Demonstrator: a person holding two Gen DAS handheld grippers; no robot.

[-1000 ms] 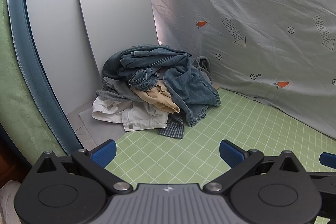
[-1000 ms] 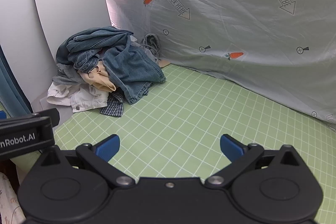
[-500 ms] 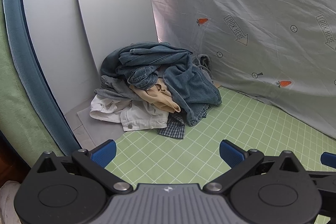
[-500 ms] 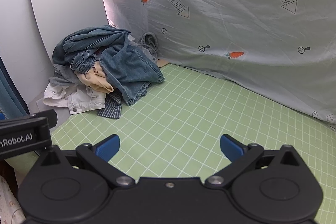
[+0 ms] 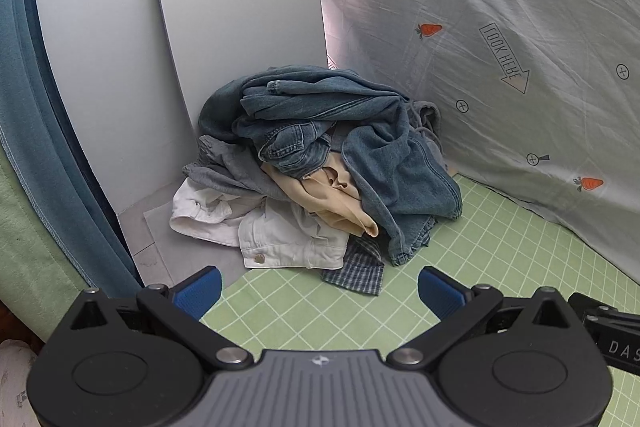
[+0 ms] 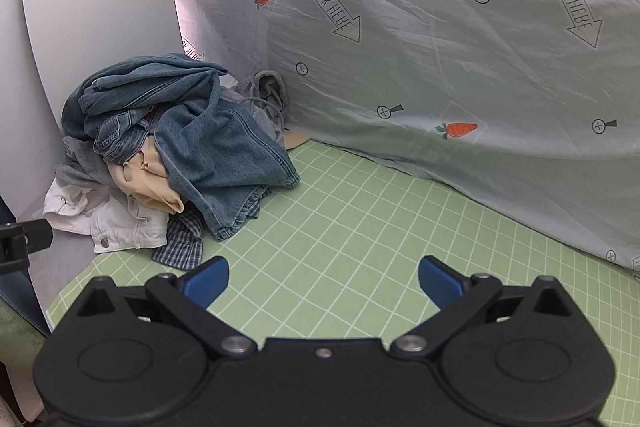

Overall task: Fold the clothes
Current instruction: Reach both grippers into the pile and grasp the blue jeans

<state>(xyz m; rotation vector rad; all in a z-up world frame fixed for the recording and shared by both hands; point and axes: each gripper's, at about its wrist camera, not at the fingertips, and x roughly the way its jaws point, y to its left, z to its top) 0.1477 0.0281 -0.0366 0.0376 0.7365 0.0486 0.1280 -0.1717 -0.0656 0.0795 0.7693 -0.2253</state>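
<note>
A pile of clothes (image 5: 320, 163) lies in the far left corner of the green grid mat (image 5: 500, 267). Blue denim garments (image 5: 400, 163) lie on top, with a beige piece (image 5: 332, 195), a white denim piece (image 5: 288, 243), a grey one and a checked piece (image 5: 356, 273) under them. My left gripper (image 5: 320, 291) is open and empty, just short of the pile. My right gripper (image 6: 323, 281) is open and empty over the mat, to the right of the pile (image 6: 180, 147).
A grey rounded board (image 5: 240, 19) leans against the wall behind the pile. A printed sheet (image 6: 440, 47) hangs along the back and right. A blue-edged green cushion (image 5: 24, 147) is at the left. The mat (image 6: 400, 227) extends right.
Both grippers have moved forward toward the pile, which now looks larger and closer. Both stay open.
</note>
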